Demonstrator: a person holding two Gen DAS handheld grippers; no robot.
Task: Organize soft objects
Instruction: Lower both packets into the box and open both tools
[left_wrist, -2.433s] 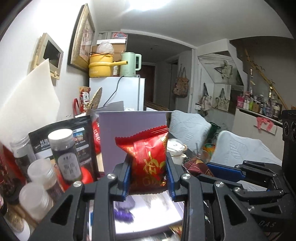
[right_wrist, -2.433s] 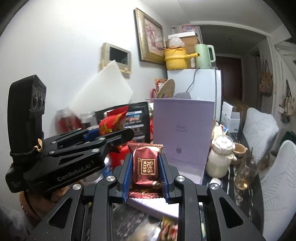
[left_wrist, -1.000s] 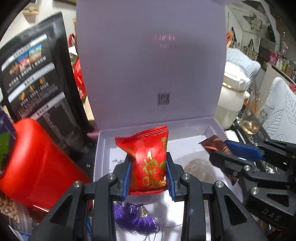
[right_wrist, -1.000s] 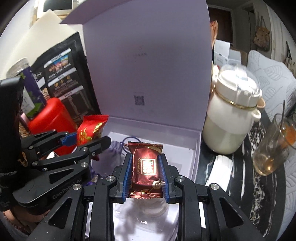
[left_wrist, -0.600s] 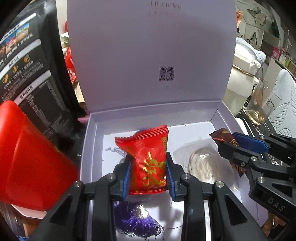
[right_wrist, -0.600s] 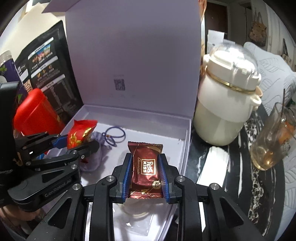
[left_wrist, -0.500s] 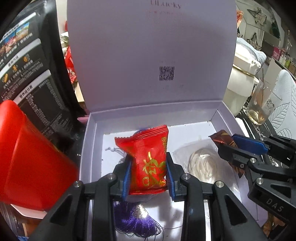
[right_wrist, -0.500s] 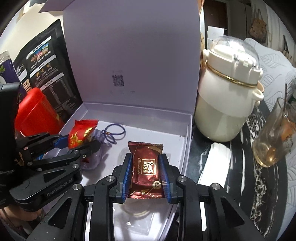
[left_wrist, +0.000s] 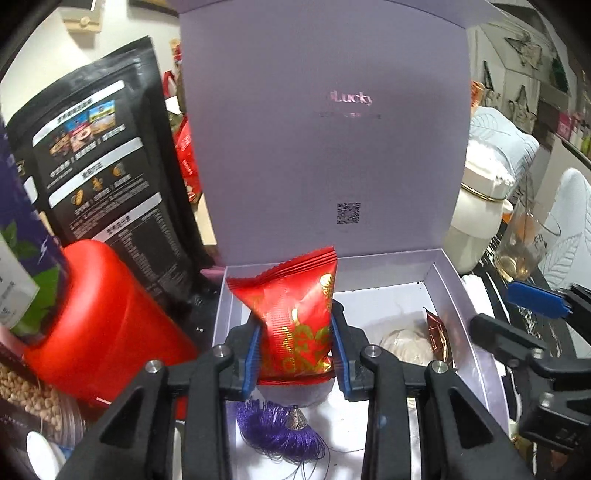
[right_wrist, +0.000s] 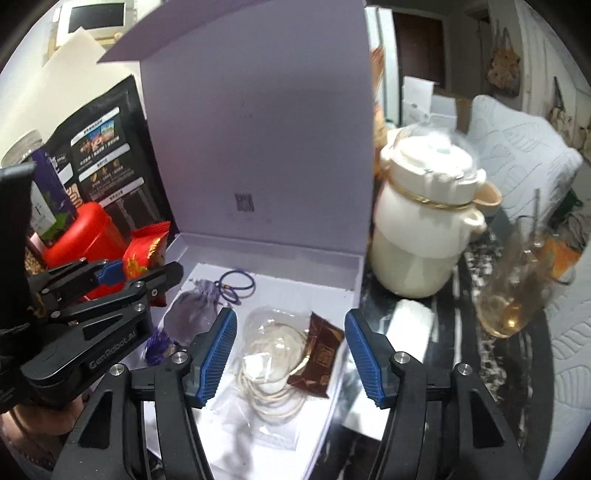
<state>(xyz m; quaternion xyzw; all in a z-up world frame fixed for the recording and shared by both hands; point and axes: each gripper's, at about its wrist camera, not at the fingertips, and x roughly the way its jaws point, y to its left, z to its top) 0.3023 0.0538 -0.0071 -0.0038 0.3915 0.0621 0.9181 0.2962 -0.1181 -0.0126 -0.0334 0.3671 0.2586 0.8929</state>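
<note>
My left gripper (left_wrist: 295, 354) is shut on a red snack packet (left_wrist: 293, 314), held upright over the near left part of the open lavender box (left_wrist: 448, 280). My right gripper (right_wrist: 291, 354) has its jaws opening, and nothing is pressed between the pads. Below it, the brown chocolate packet (right_wrist: 319, 350) lies loose inside the box (right_wrist: 354, 280), resting on a clear bag of white cord (right_wrist: 269, 354). The same chocolate packet (left_wrist: 437, 338) shows at the box's right side in the left wrist view. The left gripper (right_wrist: 147, 273) with its red packet (right_wrist: 146, 254) appears at the box's left edge.
A grey pouch (right_wrist: 195, 317), a purple hair tie (right_wrist: 236, 286) and a purple tassel (left_wrist: 280, 432) also lie in the box. A red jar (left_wrist: 92, 325) and black bag (left_wrist: 107, 177) stand to its left. A cream pot (right_wrist: 421, 229) and a glass of tea (right_wrist: 517, 291) stand to its right.
My right gripper went from shut on the chocolate packet to open, and the packet dropped into the box. The left gripper kept its grip on the red packet and drew back slightly.
</note>
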